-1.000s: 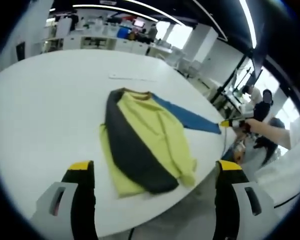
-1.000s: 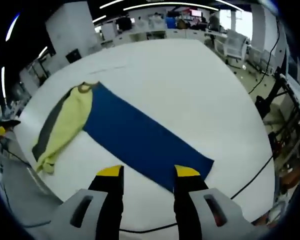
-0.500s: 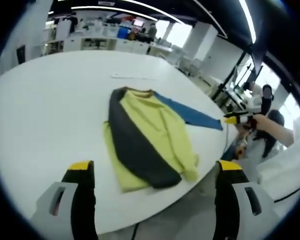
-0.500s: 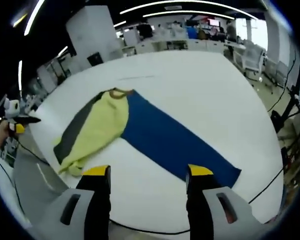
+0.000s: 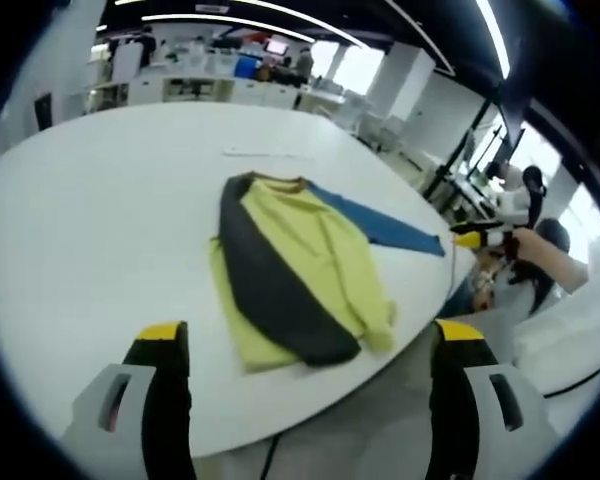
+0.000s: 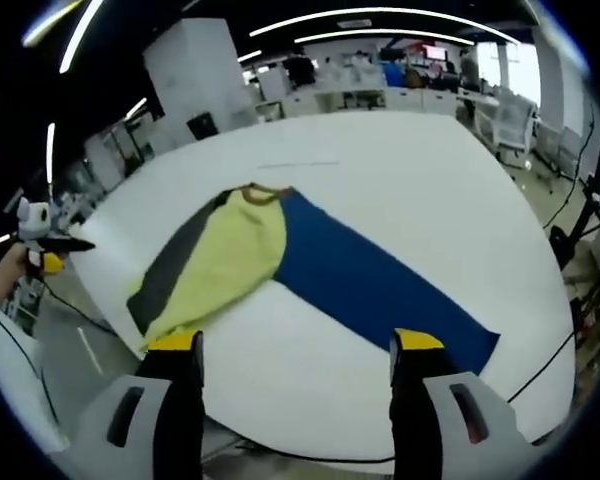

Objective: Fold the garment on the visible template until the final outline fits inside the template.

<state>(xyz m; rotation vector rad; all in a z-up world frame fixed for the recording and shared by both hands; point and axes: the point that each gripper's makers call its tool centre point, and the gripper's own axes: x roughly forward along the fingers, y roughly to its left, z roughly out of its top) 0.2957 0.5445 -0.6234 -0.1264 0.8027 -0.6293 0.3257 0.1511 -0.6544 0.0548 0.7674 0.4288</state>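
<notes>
A yellow garment [image 5: 310, 255] with a dark grey panel and a brown collar lies on the white round table [image 5: 90, 210]. One blue part [image 5: 380, 228] stretches out flat to the side, seen long and wide in the right gripper view [image 6: 375, 290]. The yellow part [image 6: 225, 255] lies folded beside it. My left gripper [image 5: 305, 335] is open, held back from the table's near edge with nothing between its jaws. My right gripper [image 6: 295, 345] is open too, hovering off the table edge near the blue part's end. The right gripper [image 5: 472, 238] also shows in a hand at the right.
A thin pale strip [image 5: 265, 153] lies on the table beyond the collar. A cable [image 6: 540, 345] hangs off the table edge. Desks and chairs stand in the office behind. A person's hand and white sleeve [image 5: 570, 290] are at the right. The left gripper [image 6: 42, 240] shows at the left edge.
Both grippers have drawn back from the table. My right gripper's jaws have spread wider and it has let go of the blue part's end. The garment lies still.
</notes>
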